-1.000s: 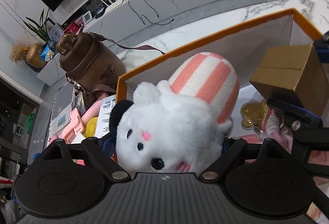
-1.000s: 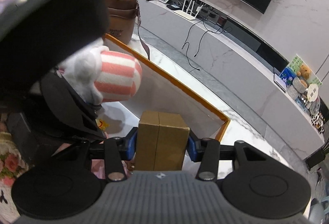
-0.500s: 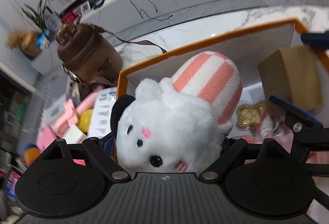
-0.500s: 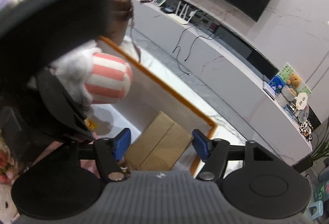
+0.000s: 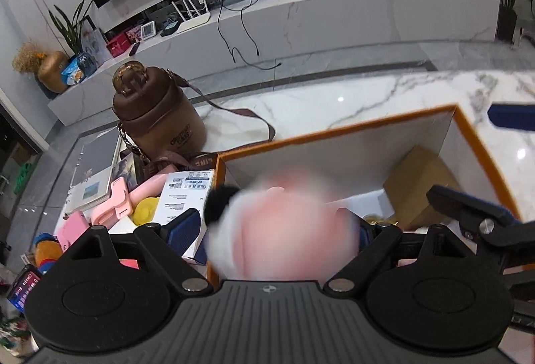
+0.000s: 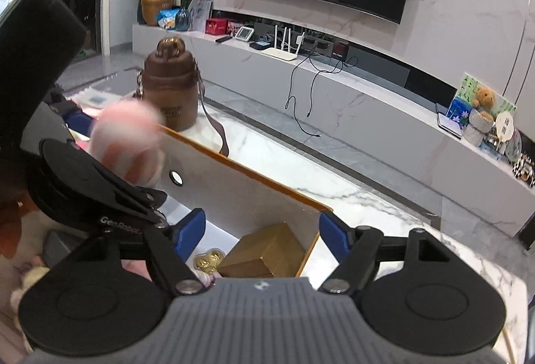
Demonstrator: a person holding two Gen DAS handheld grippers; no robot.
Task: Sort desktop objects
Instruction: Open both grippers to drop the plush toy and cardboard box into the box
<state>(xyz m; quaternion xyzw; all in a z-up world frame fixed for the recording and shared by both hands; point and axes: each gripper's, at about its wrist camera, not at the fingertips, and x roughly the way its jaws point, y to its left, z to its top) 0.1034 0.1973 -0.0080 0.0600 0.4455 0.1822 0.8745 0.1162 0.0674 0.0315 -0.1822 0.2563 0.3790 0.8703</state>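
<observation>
From your left wrist, your left gripper [image 5: 274,230] is standing with its fingers spread, and the pink-and-white plush toy [image 5: 284,230] is showing as a blur between them above the orange-rimmed box [image 5: 334,133]; whether they touch it, I cannot tell. From your right wrist, your right gripper [image 6: 262,232] is hanging wide apart, empty, over the tan carton [image 6: 267,252] lying in the box's corner.

Under my claws: glossy veined marble tabletop [image 5: 334,103]; matt cardboard box [image 6: 267,250]; fuzzy cloth plush [image 5: 284,223]; smooth brown leather-look bag [image 5: 160,116].
</observation>
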